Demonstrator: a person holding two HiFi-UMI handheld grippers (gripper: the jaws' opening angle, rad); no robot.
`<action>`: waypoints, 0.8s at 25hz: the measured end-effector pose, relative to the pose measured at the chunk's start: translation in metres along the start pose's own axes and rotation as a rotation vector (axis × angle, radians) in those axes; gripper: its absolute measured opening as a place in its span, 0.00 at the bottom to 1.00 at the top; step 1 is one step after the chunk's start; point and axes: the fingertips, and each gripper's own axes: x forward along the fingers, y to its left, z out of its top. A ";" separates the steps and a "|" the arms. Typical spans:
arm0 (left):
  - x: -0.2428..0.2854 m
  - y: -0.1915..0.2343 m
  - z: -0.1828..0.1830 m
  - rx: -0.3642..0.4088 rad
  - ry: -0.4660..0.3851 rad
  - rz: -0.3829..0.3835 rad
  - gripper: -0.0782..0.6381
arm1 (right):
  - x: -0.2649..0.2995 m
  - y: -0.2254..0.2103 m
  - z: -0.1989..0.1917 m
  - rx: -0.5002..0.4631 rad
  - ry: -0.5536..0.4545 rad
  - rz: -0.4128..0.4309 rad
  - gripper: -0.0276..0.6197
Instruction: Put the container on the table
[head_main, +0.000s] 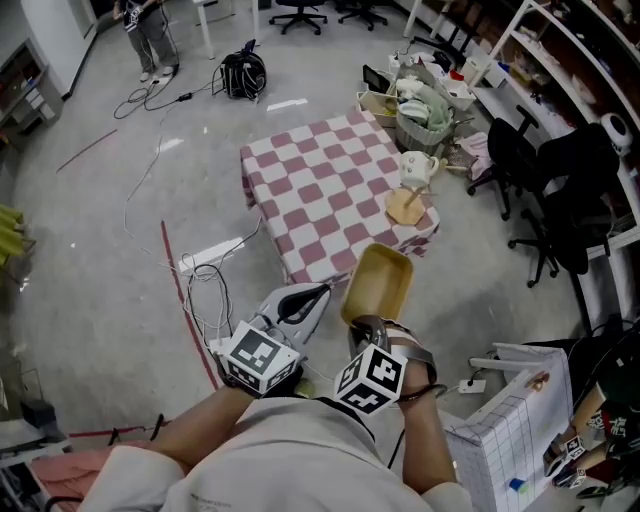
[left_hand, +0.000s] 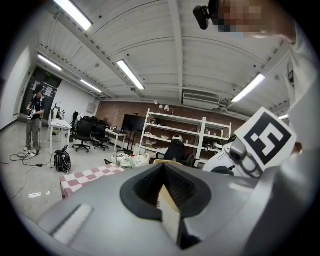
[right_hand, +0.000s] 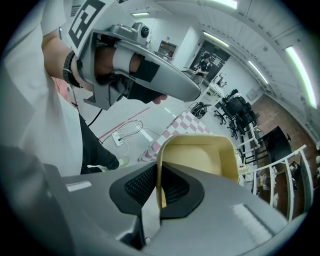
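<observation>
Right gripper (head_main: 368, 328) jaws clamp the container (head_main: 380, 282) by its wall, left gripper (head_main: 318, 292) jaws closed on nothing; mid-carry, it likely needs lowering onto the checkered table (head_main: 305, 195).

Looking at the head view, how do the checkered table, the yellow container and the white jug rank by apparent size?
1. checkered table
2. yellow container, though it is held nearer the camera, which flatters it
3. white jug
</observation>
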 end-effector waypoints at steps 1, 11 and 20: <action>0.006 0.008 -0.001 -0.001 0.004 -0.008 0.12 | 0.007 -0.007 0.003 0.007 0.007 -0.002 0.09; 0.057 0.068 -0.019 -0.018 0.038 -0.079 0.12 | 0.082 -0.058 0.005 0.038 0.073 -0.023 0.09; 0.115 0.107 -0.040 -0.047 0.073 -0.064 0.12 | 0.166 -0.102 -0.011 0.040 0.080 0.026 0.09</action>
